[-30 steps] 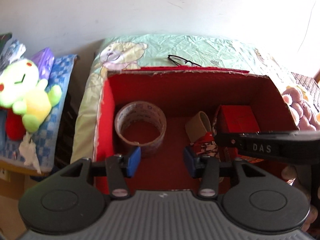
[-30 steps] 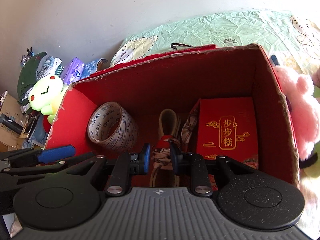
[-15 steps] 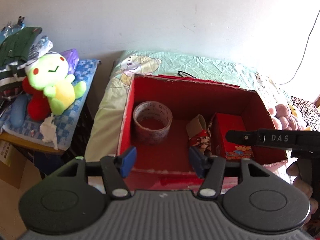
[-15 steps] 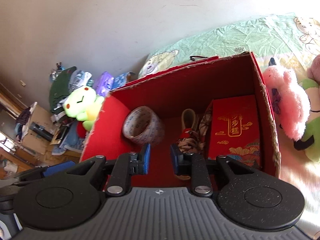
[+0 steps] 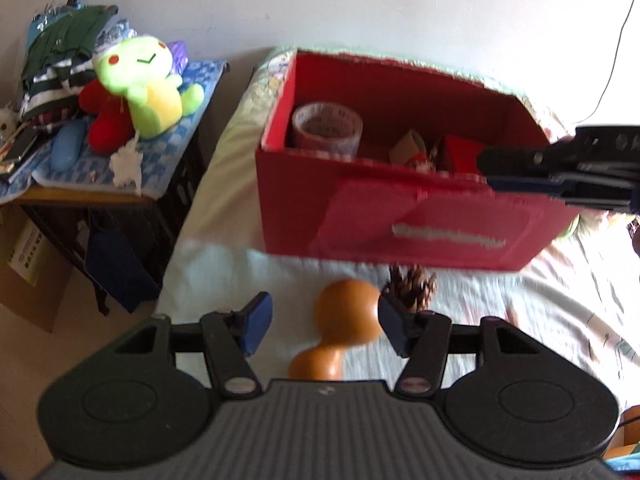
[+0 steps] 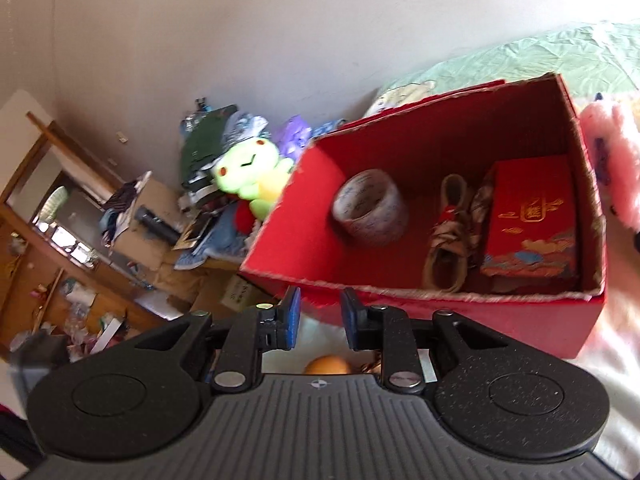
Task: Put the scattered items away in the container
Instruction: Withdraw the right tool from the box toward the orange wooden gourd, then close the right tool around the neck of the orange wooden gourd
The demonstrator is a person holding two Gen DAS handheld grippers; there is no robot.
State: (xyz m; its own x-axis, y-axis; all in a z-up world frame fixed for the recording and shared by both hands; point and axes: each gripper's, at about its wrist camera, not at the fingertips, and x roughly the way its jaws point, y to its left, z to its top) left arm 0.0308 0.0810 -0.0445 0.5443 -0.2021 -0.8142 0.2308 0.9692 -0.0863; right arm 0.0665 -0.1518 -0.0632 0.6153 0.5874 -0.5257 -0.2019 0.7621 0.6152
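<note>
On a bed, the left gripper (image 5: 323,322) hangs wide open and empty over an orange gourd (image 5: 345,322) beside a pine cone (image 5: 410,286), both outside the red box (image 5: 400,216). The right gripper (image 6: 319,318), partly open and empty, hovers near the box holding tape roll (image 6: 370,208), shoe (image 6: 448,236) and red packet (image 6: 530,216).

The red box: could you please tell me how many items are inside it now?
3: a tape roll on the left, a small shoe in the middle, a red packet on the right of the red box. Others may be hidden.
</note>
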